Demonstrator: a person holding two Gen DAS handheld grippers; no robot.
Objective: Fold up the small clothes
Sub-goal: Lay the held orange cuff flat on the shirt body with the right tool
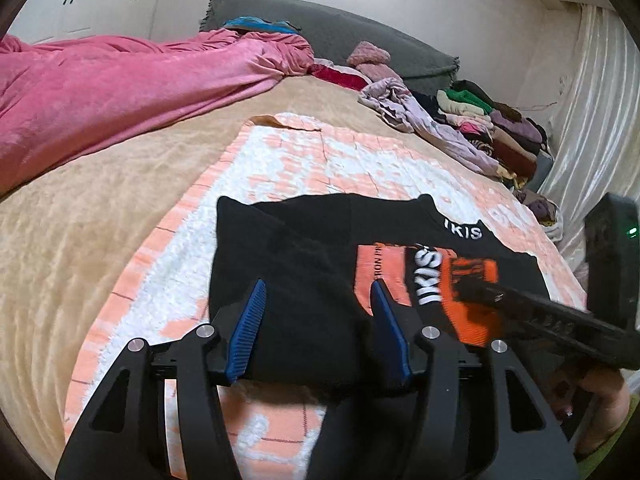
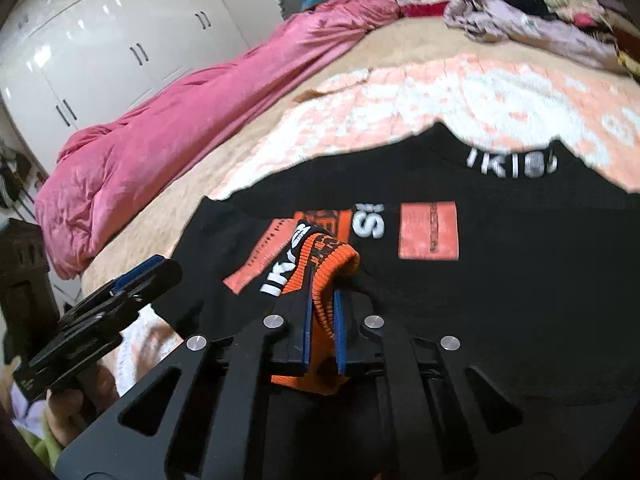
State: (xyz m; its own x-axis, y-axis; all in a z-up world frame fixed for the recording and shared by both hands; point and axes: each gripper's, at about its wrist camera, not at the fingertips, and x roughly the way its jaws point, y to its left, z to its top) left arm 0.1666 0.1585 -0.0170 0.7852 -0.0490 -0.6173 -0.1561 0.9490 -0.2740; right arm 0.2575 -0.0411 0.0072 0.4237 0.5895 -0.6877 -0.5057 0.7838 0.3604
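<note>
A black shirt [image 1: 304,264] with orange and white print lies on a peach-and-white towel [image 1: 304,160] spread over a tan bedspread [image 1: 100,208] on the bed. Its left part is folded over onto itself, so the black back side faces up there, while the lettering and an orange block show on the right part. The right tool [image 2: 322,300] has its two blue-padded fingers drawn narrow, pinching the shirt's orange ribbed cuff [image 2: 332,268] between them; the cuff bunches up above the pads and hangs out below them, lifted over the printed chest. In the left wrist view this tool reaches in from the right edge with its tip at the orange print. The left tool [image 1: 318,320] stands wide, its blue pads [image 1: 248,328] well apart on either side of the folded black cloth near the shirt's near edge, gripping nothing; in the right wrist view it sits at the left, just beside the shirt's corner. A crumpled pink blanket [image 1: 120,88] runs along the far side of the bed, a gray headboard cushion [image 1: 360,36] stands behind it, and a pile of mixed clothes [image 1: 480,128] lies toward the right. White wardrobe doors [image 2: 100,52] line the wall.
</note>
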